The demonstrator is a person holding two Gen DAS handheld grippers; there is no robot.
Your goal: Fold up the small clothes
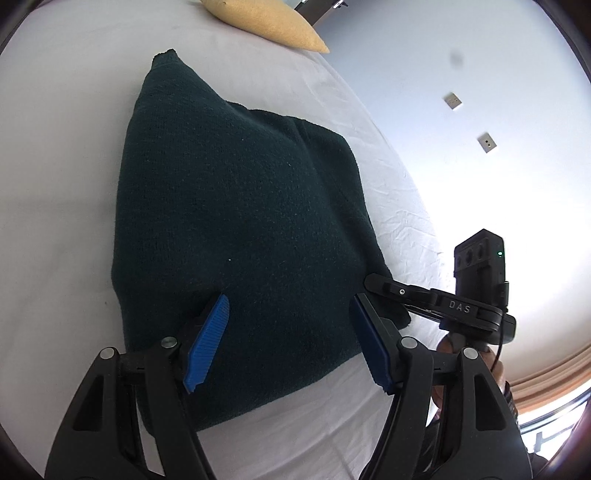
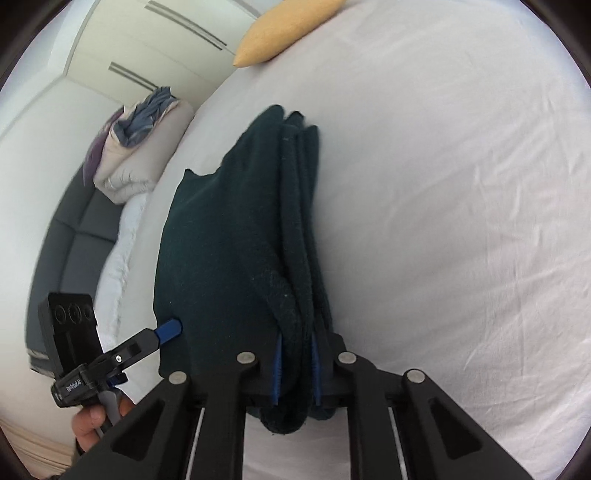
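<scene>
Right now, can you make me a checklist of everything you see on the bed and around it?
Surface: white bed sheet, lightly wrinkled.
Job's things: dark green knitted garment, folded in layers, lying on the sheet.
Clutter: yellow pillow at the far edge; bundled bedding beside the bed.
Grippers: left tongs open above the garment's near edge, gripping nothing; right tongs shut on the garment's folded edge.
Cables: one black cable hanging from the right tool.
Surroundings: white wall with two sockets; white wardrobe doors; dark padded panels beside the bed; a hand on the left tool's handle.
</scene>
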